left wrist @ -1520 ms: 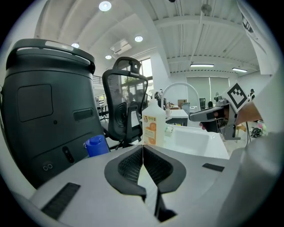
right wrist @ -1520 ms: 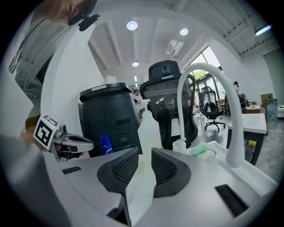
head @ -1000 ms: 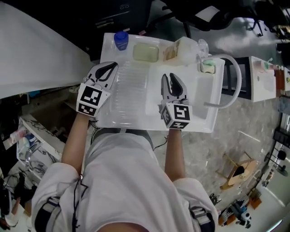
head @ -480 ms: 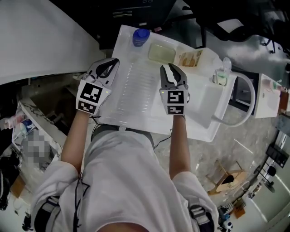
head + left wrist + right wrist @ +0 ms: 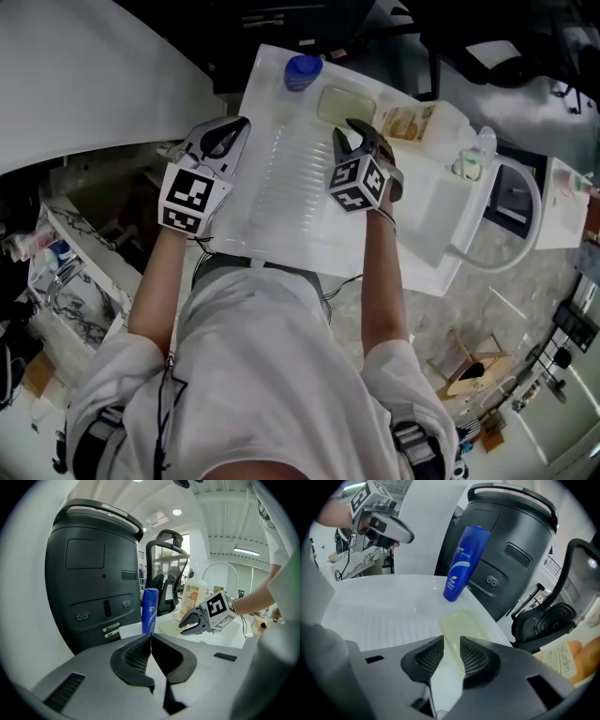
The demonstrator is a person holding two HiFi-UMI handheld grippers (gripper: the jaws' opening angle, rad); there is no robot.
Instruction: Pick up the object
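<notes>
Item 1: pale yellow block [image 5: 461,620], probably soap: light, stiff, slippery; take across its long sides. Right gripper [image 5: 451,641] opening, nothing between its jaws; left gripper [image 5: 151,637] closed, empty.

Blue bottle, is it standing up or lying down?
Standing upright. In the left gripper view the blue bottle rises straight up from the white drainboard; the head view shows mostly its top end.

No word or number can be read for certain. The blue plastic bottle [image 5: 465,562] bears small white print above a white swoosh, too fine to make out. The white jug with an orange label [image 5: 190,601] shows only blurred lettering. The cubes on the left gripper [image 5: 234,129] and right gripper [image 5: 359,129] carry black-and-white square codes, not letters.
</notes>
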